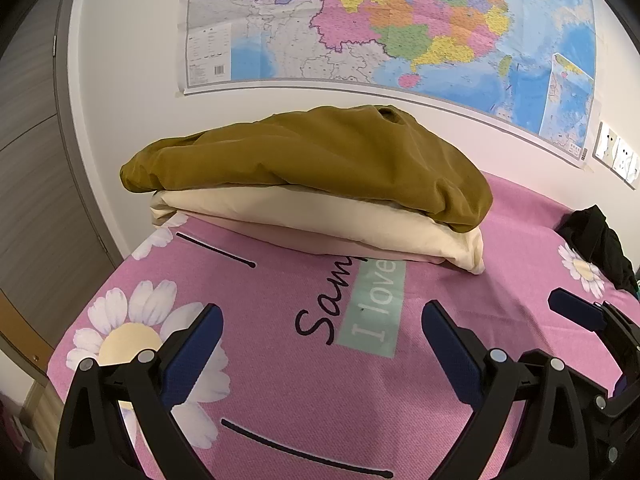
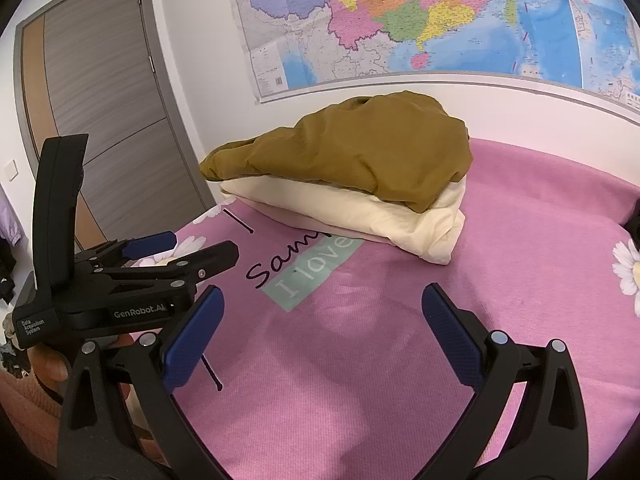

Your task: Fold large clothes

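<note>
A folded olive-brown garment point(image 1: 312, 160) point(image 2: 352, 152) lies on top of a folded cream garment point(image 1: 320, 220) point(image 2: 360, 212), stacked at the far side of the pink flowered bedsheet point(image 1: 360, 400) point(image 2: 400, 360) near the wall. My left gripper point(image 1: 322, 320) hovers open over the sheet, short of the stack, with nothing between its fingers. It also shows at the left of the right wrist view as the left gripper point(image 2: 205, 243), jaws apart. My right gripper point(image 2: 323, 296) is open and empty over the sheet beside it. A blue finger pad point(image 1: 576, 312) of the right gripper shows at the right edge.
A crumpled black garment point(image 1: 600, 240) point(image 2: 634, 220) lies at the sheet's right side. A large map point(image 1: 400, 20) hangs on the wall behind, with wall sockets point(image 1: 616, 152) to its right. A grey door point(image 2: 100, 100) stands left. A hand point(image 2: 48, 364) grips the left gripper's handle.
</note>
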Available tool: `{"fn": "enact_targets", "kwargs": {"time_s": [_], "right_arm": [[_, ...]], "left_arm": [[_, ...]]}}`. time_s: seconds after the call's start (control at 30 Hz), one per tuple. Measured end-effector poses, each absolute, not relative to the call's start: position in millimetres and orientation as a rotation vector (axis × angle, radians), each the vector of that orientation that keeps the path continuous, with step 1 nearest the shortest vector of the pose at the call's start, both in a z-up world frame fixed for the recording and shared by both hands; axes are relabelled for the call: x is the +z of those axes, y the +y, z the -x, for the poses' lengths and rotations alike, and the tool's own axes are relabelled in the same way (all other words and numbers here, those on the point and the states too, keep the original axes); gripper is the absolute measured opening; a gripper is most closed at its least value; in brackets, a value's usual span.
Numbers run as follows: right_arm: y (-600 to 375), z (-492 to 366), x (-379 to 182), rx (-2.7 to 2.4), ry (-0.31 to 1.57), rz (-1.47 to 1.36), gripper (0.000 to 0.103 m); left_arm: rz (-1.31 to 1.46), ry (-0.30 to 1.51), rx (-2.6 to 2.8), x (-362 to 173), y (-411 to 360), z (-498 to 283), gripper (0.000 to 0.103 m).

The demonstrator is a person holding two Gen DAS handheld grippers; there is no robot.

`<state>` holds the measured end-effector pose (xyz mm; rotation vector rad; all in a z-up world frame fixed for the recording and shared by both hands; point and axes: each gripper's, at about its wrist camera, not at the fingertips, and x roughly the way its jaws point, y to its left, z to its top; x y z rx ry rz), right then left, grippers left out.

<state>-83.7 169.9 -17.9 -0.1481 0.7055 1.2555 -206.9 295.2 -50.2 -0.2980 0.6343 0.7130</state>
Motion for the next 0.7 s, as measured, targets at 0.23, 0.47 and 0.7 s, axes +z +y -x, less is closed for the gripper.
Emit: {"fn": "enact_targets", "kwargs": {"time_s": [0.23,0.47,0.7], "right_arm": [[169,84,-18,1.256,0.710,0.146,0.098],[156,76,-19,1.228,0.721,0.114,0.098],[106,50,-22,1.078,0.729,0.050,0.098]], "left_arm": [[0.284,0.637,0.715,-50,293,204,0.096],[0.261,0.624,0.672,-51,282,193,0.096],[0.325,0.703,0.485,-67,262,155,0.096]]}}
